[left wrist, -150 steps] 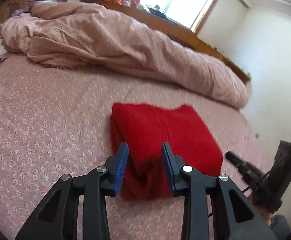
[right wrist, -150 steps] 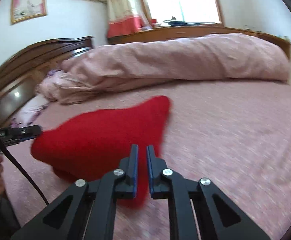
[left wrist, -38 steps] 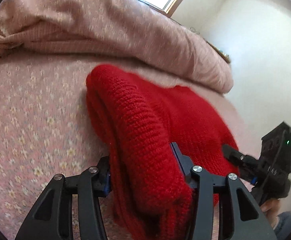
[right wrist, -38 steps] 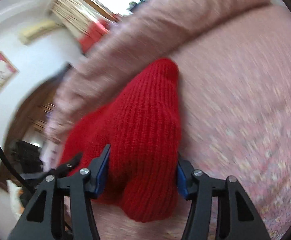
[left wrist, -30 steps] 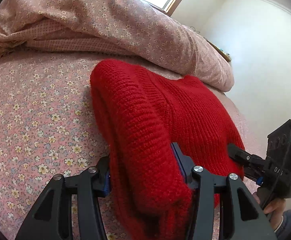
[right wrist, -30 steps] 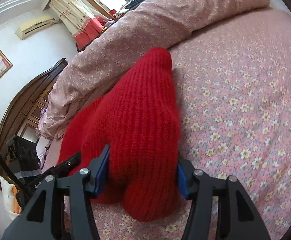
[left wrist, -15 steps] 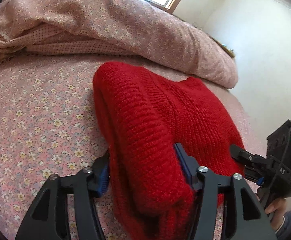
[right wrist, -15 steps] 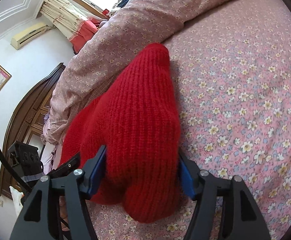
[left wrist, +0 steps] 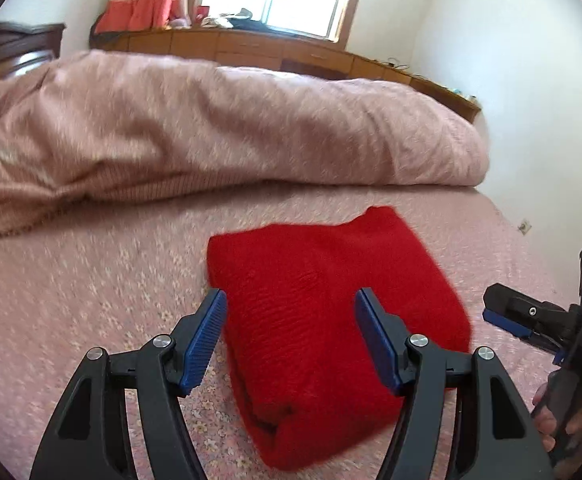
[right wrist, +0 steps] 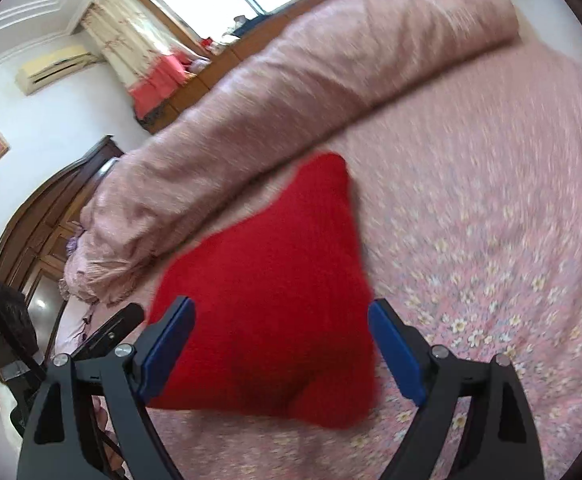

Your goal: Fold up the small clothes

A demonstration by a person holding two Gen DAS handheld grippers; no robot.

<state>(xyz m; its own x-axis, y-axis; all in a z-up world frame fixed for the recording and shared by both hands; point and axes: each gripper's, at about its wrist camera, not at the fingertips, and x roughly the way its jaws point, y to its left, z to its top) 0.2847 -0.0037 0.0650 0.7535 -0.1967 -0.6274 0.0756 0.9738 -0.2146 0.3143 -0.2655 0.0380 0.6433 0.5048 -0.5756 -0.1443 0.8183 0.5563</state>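
Note:
A red knitted sweater (left wrist: 327, 312) lies folded into a thick rectangle on the pink flowered bed sheet (left wrist: 71, 312). My left gripper (left wrist: 295, 332) is open, its blue pads on either side of the sweater's near left end, apart from the cloth. My right gripper (right wrist: 283, 352) is open too, wide around the sweater's (right wrist: 275, 296) near right end. The right gripper also shows at the right edge of the left wrist view (left wrist: 531, 320), held by a hand.
A rolled pink quilt (left wrist: 211, 136) lies along the far side of the bed. A wooden ledge (left wrist: 291, 48) under the window runs behind it. The dark headboard (right wrist: 43, 224) is on the left, a white wall (left wrist: 531, 100) on the right.
Both grippers have let go of the sweater, opened wide and pulled back. The sweater now rests flat on the bed.

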